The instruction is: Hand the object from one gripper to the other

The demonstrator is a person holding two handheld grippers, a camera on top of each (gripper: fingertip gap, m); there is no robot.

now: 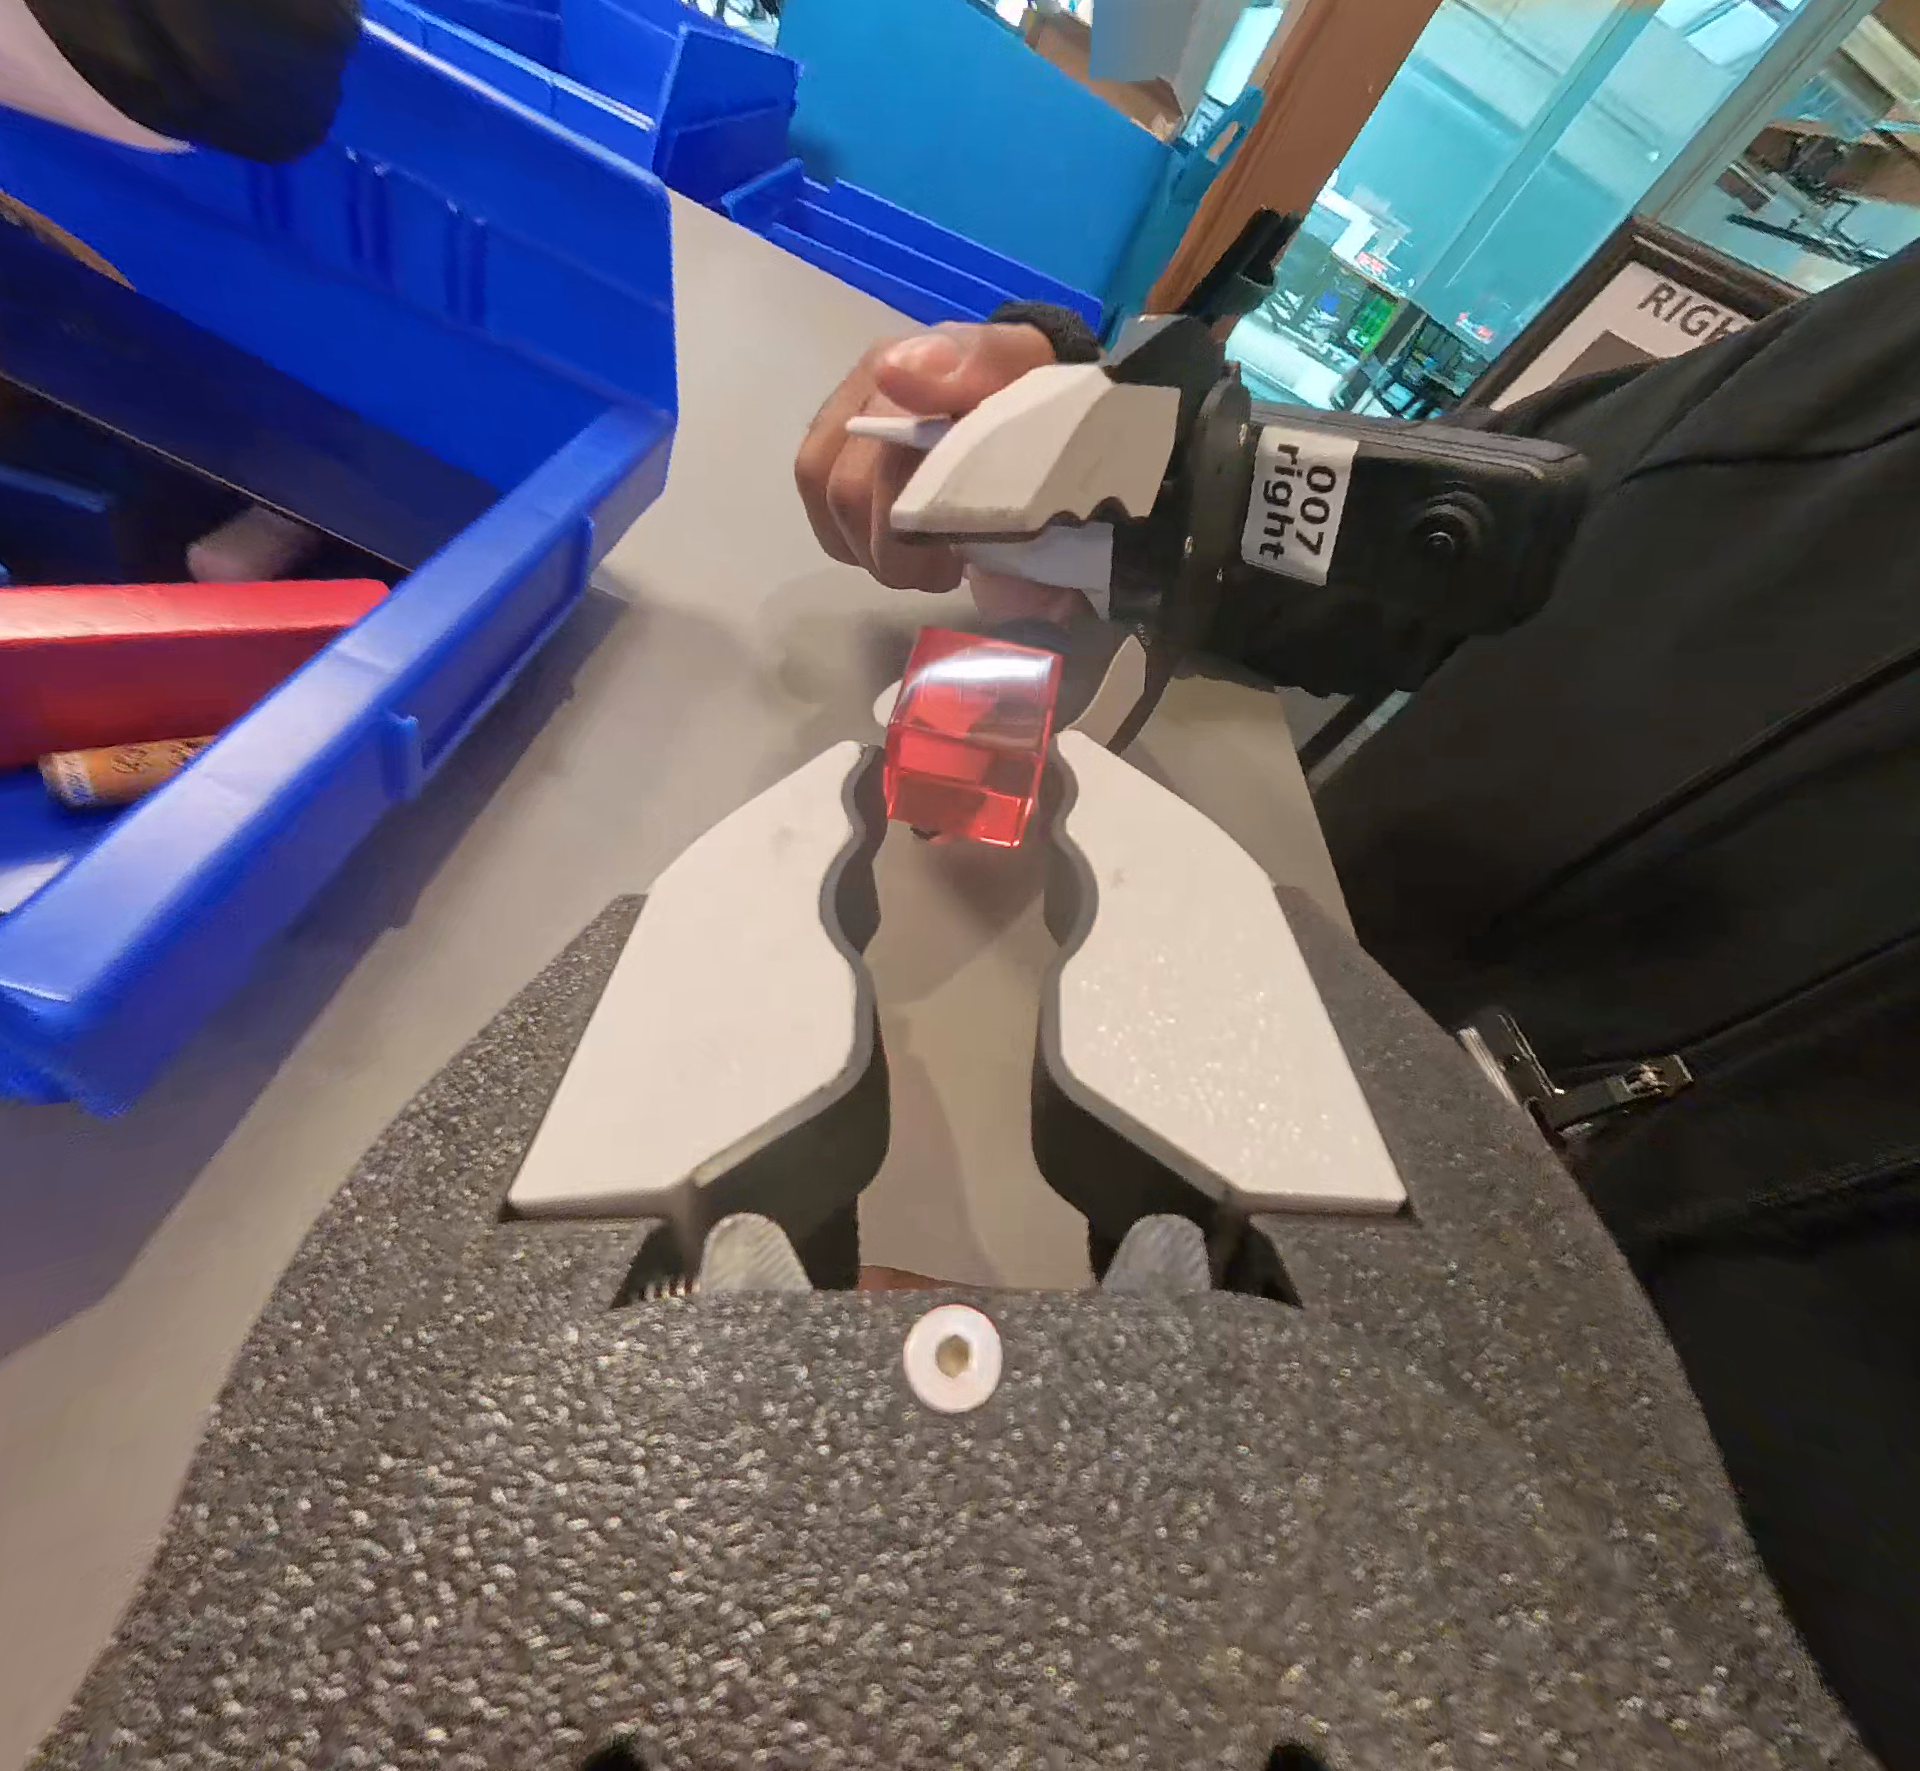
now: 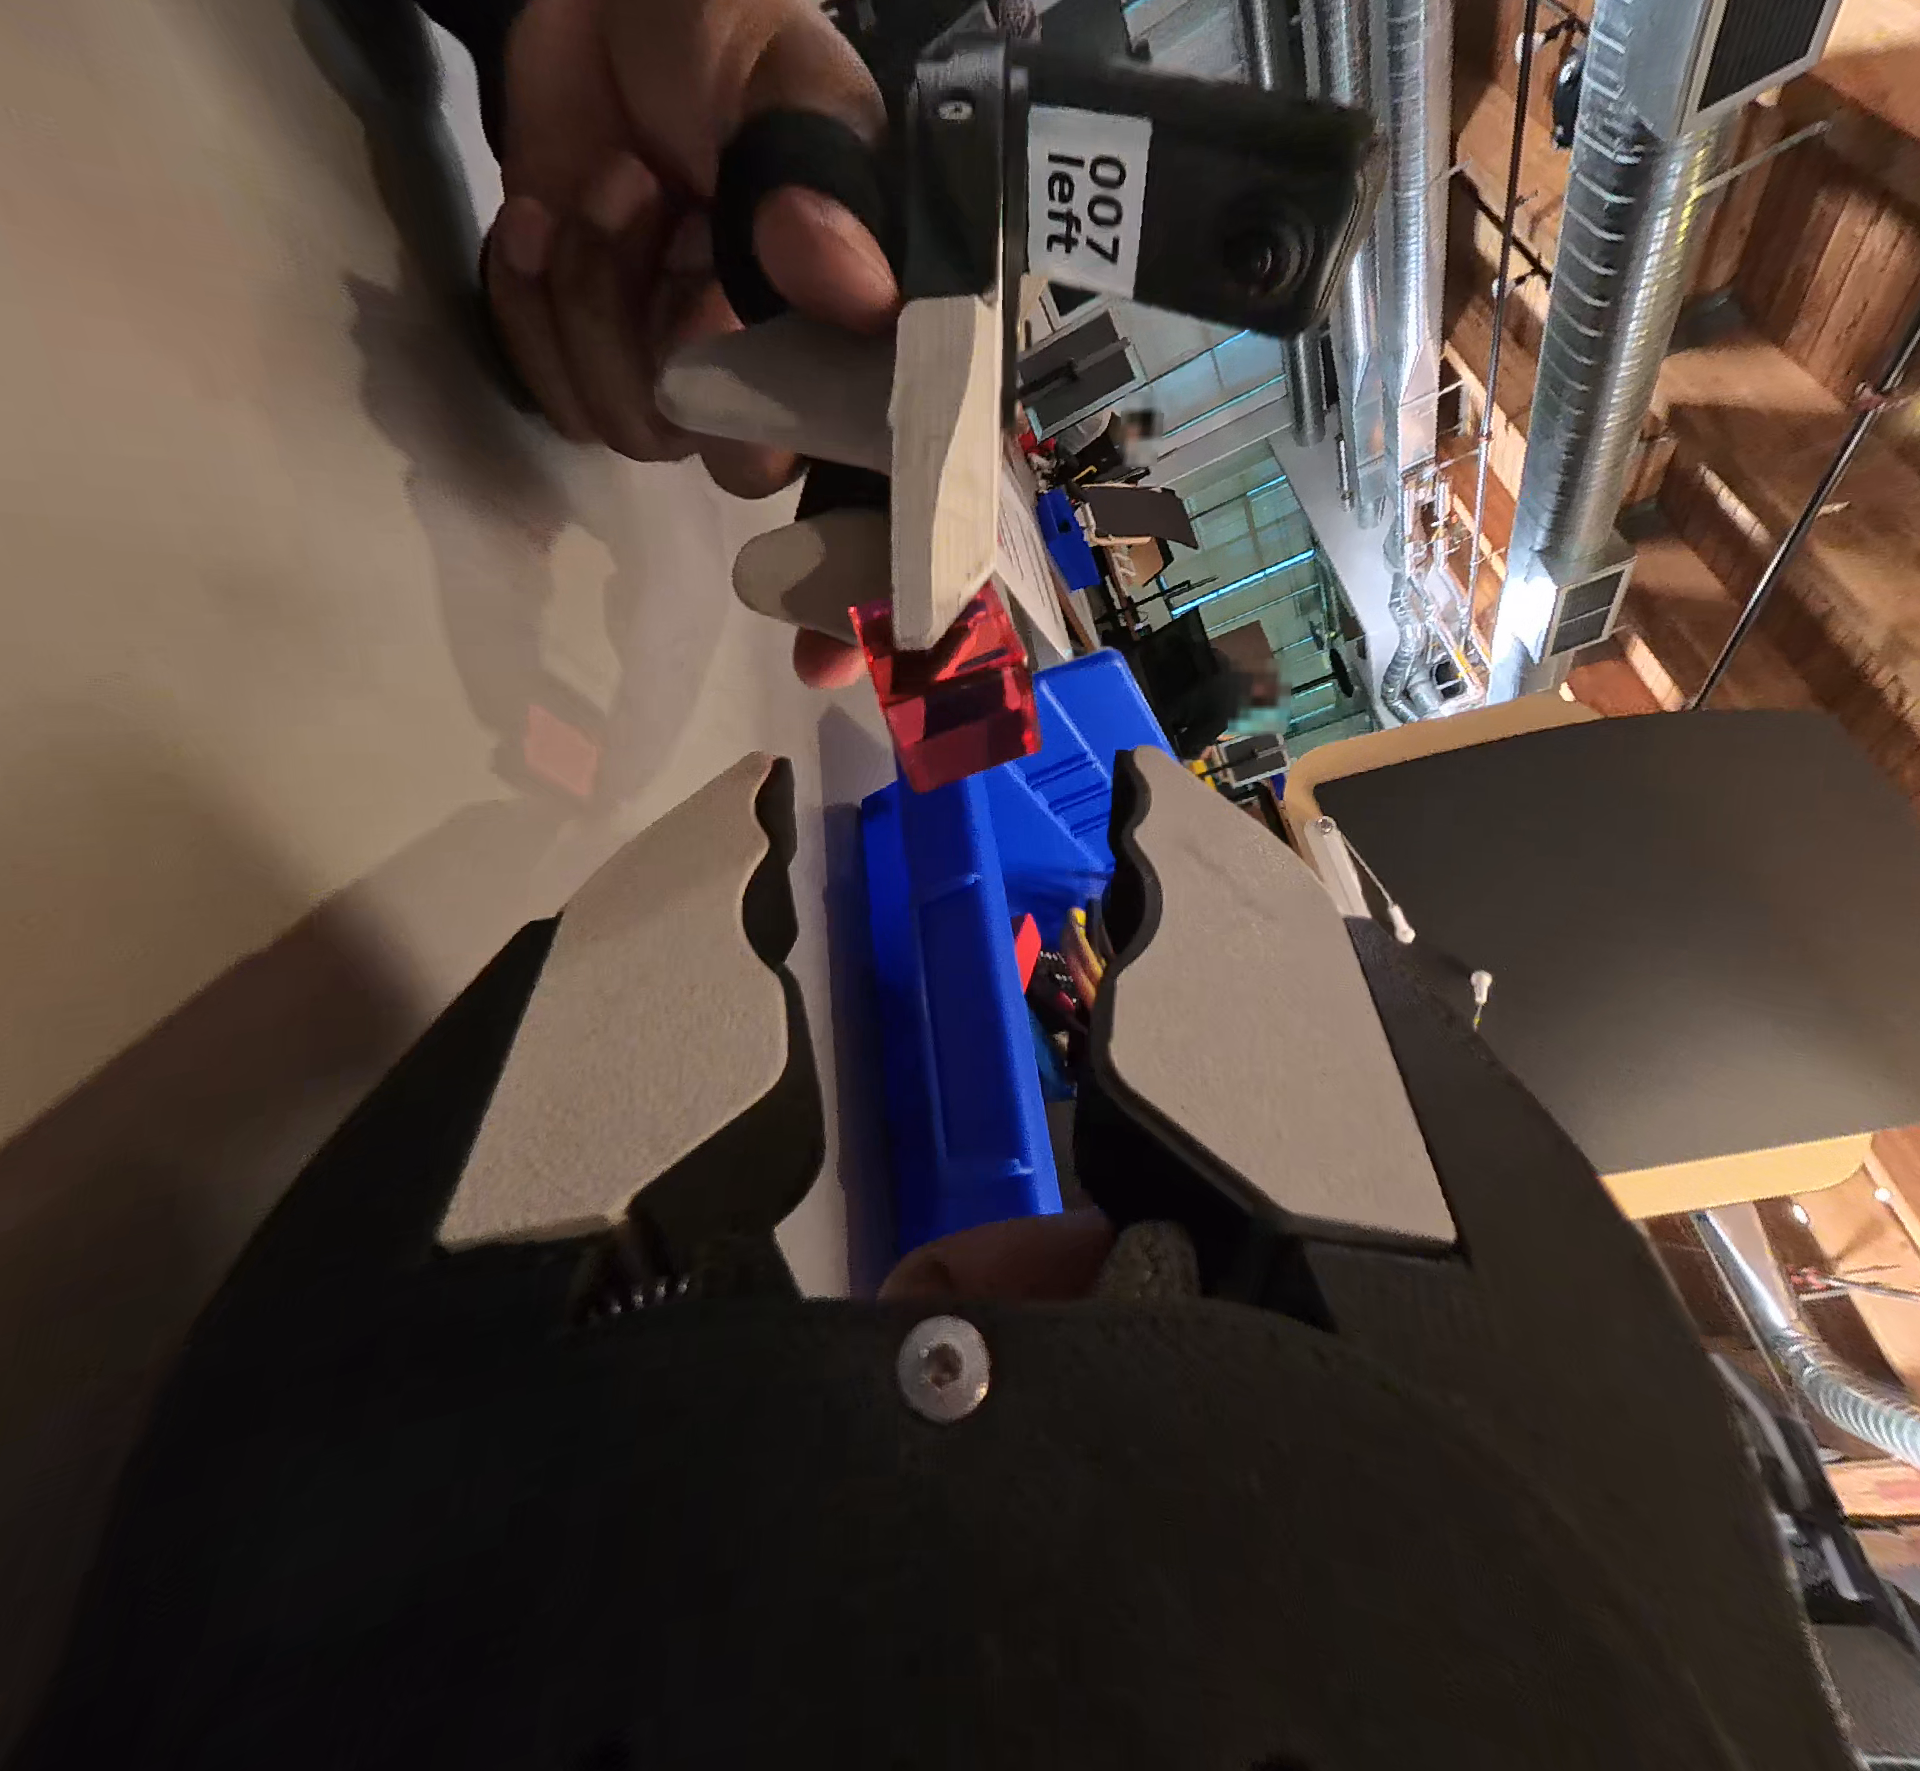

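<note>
Here a translucent red cube (image 1: 971,753) is pinched between the fingertips of the left gripper (image 1: 961,771) and held above the grey table (image 1: 748,433). The right gripper (image 2: 951,786) is seen with its fingers spread wide and nothing between them, its tips just short of the cube, apparently not touching it, though blur makes this uncertain. A blue bin (image 1: 343,641) holding a red block (image 1: 156,661) is set to the left.

grey wavy-edged fingers (image 1: 727,952), black textured gripper body (image 1: 935,1513), black sleeve (image 1: 1662,786)
</note>
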